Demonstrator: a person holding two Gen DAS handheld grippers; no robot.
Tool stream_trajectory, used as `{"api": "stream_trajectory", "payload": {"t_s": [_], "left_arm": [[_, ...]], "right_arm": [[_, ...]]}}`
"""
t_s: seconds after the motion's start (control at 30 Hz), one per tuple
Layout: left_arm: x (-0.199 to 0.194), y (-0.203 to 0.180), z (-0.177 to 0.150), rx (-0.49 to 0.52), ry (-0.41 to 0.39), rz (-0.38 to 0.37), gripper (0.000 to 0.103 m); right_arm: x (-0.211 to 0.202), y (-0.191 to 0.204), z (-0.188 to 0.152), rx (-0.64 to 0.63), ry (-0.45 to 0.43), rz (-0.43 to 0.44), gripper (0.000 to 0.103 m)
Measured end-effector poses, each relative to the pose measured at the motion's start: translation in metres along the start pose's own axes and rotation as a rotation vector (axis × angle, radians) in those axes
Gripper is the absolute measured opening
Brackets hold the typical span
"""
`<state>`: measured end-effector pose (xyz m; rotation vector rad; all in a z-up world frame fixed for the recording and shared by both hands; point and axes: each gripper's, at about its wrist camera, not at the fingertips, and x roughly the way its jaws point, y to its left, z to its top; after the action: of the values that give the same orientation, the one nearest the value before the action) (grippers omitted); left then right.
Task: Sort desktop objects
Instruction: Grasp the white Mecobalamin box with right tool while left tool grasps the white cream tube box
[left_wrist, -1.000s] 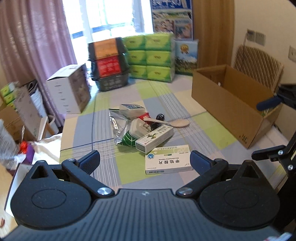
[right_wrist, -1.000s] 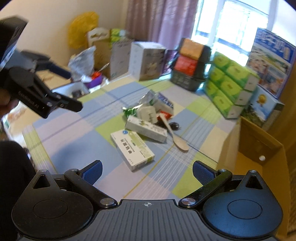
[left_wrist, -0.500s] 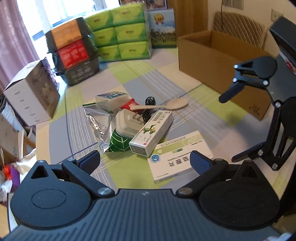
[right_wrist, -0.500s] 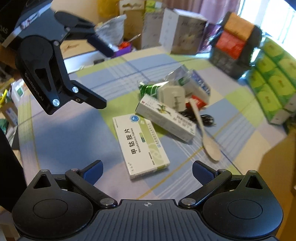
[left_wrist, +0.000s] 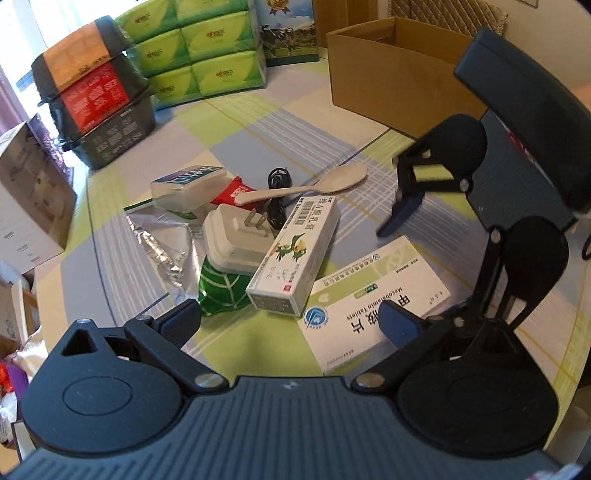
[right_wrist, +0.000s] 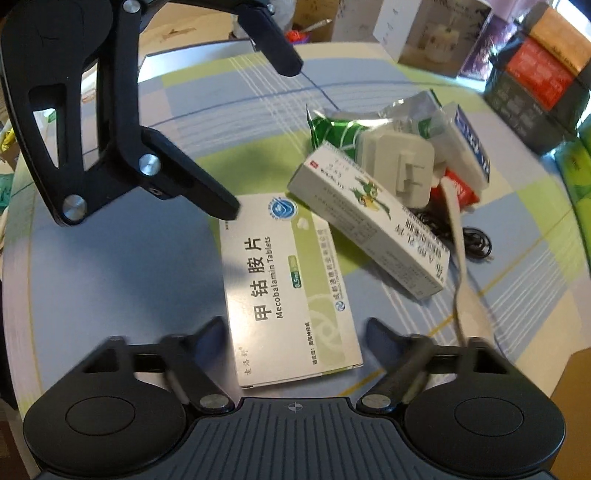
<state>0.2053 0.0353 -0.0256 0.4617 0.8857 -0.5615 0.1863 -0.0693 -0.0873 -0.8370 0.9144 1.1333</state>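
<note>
Grippers have descended over the pile: right gripper (right_wrist: 295, 334) wide open, straddling the tablet box (right_wrist: 286, 288). Left gripper (left_wrist: 290, 321), also wide, hovers at the box's 9 o'clock, empty. Pickup looks imminent.

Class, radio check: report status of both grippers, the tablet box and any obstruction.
Left gripper open, empty. Right gripper open, straddling the Mecobalamin tablet box, not gripped. Long carton lies just beyond the box.
</note>
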Motion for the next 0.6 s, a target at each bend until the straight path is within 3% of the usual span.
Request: {"api": "stream_trajectory", "payload": {"t_s": [0.27, 0.4, 0.57, 0.6], "left_arm": [[0.035, 0.004, 0.017, -0.005, 0.027, -0.043, 0.09], [0.054, 0.0, 0.024, -0.039, 0.043, -0.057, 0.078], [0.072, -0.005, 0.029, -0.108, 0.064, -0.085, 0.072], [0.075, -0.007, 0.03, -0.119, 0.068, -0.082, 0.065]], "right_arm": [[-0.01, 0.004, -0.02, 0.033, 0.044, -0.024, 0.071], [-0.018, 0.002, -0.041, 0.102, 0.068, -0.056, 0.071], [-0.028, 0.0, -0.063, 0.212, 0.098, -0.108, 0.071], [-0.031, 0.001, -0.068, 0.253, 0.101, -0.123, 0.071]]}}
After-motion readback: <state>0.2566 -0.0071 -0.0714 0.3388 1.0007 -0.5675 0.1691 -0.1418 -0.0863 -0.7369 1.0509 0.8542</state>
